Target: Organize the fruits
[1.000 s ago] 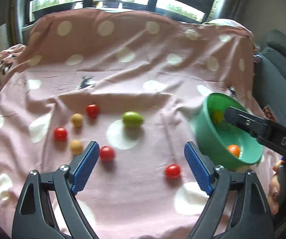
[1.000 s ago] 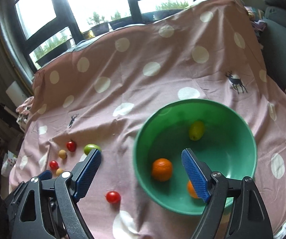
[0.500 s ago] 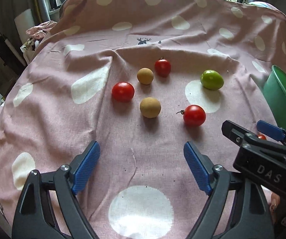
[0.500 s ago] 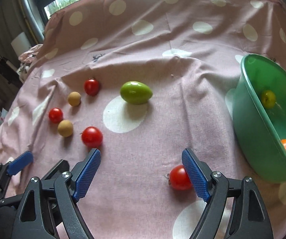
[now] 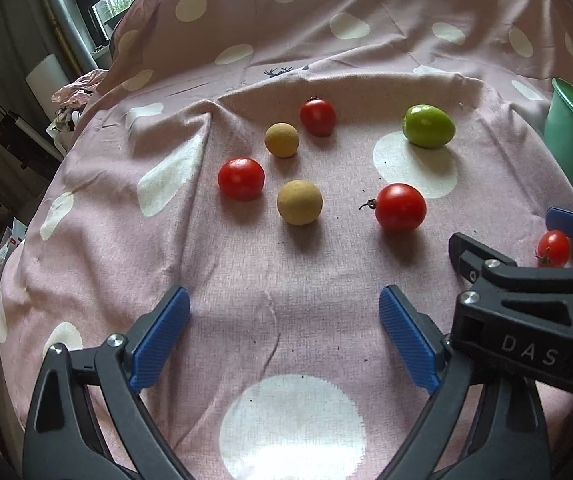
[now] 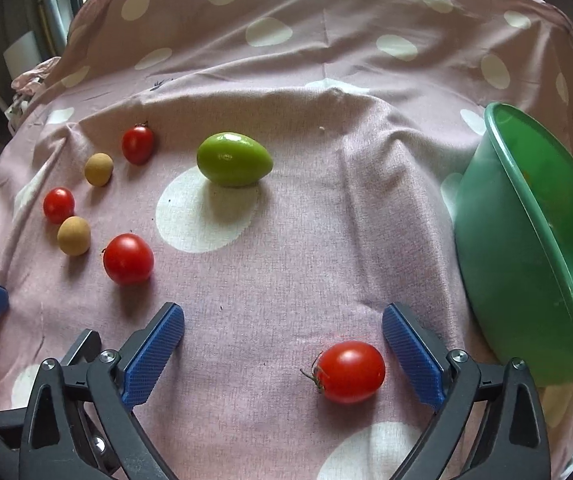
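Both grippers' jaws just opened wider: left gripper wide over bare cloth, nothing btwn. Right gripper wide w/ a tomato btwn jaws near the right pad, untouched. Green bowl at right edge; other fruits upper left.

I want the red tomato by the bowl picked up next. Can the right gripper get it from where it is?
Probably yes. The right gripper is open, its jaws having just widened, and the red tomato lies on the cloth between its fingers, close to the right-hand one, with nothing over it. The green bowl stands off to the side.
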